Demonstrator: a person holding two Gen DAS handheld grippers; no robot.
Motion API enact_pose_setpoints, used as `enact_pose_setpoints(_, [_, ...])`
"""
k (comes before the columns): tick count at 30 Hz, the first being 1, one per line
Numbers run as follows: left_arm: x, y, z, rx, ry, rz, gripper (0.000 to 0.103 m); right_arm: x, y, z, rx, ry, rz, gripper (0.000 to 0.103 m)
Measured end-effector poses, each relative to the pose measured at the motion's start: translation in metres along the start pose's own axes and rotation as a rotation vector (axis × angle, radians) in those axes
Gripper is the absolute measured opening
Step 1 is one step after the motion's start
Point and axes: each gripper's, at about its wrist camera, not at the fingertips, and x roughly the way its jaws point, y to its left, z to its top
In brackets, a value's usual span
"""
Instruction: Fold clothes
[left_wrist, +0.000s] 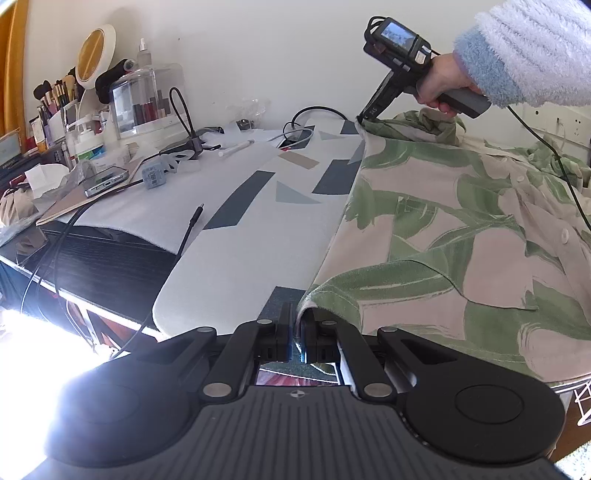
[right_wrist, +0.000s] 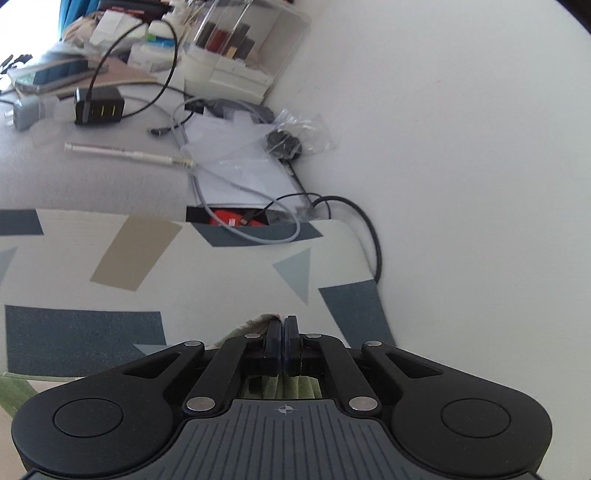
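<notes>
- The leaf-print shirt (left_wrist: 443, 229) lies spread, buttons up, over the right half of the left wrist view, on a patterned mat (left_wrist: 236, 236) that covers the surface; its left edge runs from lower centre up to the upper right of centre
- The step in hand looks like the first lengthwise fold: both ends of that left edge are pinched, ready to be carried over the body of the shirt
- The left gripper (left_wrist: 297, 325), at the bottom centre of its own view, has its fingers (left_wrist: 284, 332) closed almost together on the near corner of the shirt, with the hem bunched between them
- The right gripper (right_wrist: 283, 332) has its fingers (right_wrist: 273, 339) fully closed; a bit of green cloth shows just beside and behind them, and from the left wrist view its tip meets the far corner of the shirt near the collar, so it appears to grip the fabric there
- A person's hand (left_wrist: 439, 88) in a fluffy sleeve (left_wrist: 524, 55) holds that right tool in the upper right
- The next move calls for lifting both corners together and sweeping them toward the right of frame, keeping the edge taut so the fold falls straight
- Cables (right_wrist: 280, 221) and a clear organiser (left_wrist: 144, 99) crowd the upper left; they sit apart from the shirt
</notes>
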Motion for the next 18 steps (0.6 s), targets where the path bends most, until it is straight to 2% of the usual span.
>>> enact_pose_setpoints(3, [0.002,-0.001,-0.003,0.046,0.007,-0.004,0.01,0.021,0.012,0.001,-0.022,0.033,-0.021,0.001])
enact_pose_setpoints(5, [-0.001,0.001,-0.005,0.071,0.001,-0.006,0.027,0.03,0.017,0.001,-0.028,0.051,-0.039,0.002])
enact_pose_setpoints(6, [-0.003,0.003,-0.006,0.08,0.001,-0.01,0.028,0.034,0.02,0.002,-0.032,0.059,-0.048,0.006])
enact_pose_setpoints(8, [-0.004,0.011,-0.006,0.073,0.011,-0.015,0.028,0.034,0.021,0.001,-0.024,0.051,-0.099,0.039])
enact_pose_setpoints(9, [-0.004,0.016,-0.005,0.051,0.016,-0.025,0.028,0.029,0.02,0.0,-0.009,0.033,-0.135,0.047])
enact_pose_setpoints(10, [-0.004,0.022,-0.005,0.03,0.02,-0.036,0.028,0.022,0.017,-0.002,0.013,0.01,-0.146,0.06])
enact_pose_setpoints(11, [-0.004,0.027,-0.004,0.012,0.024,-0.046,0.028,0.014,0.014,-0.005,0.039,-0.014,-0.148,0.063])
enact_pose_setpoints(14, [-0.004,0.028,-0.003,0.048,0.021,-0.085,0.028,-0.02,0.005,-0.015,0.113,-0.074,-0.11,0.065])
enact_pose_setpoints(18, [0.0,0.025,-0.001,0.135,0.025,-0.161,0.028,-0.074,0.006,-0.038,0.212,-0.095,-0.065,0.066])
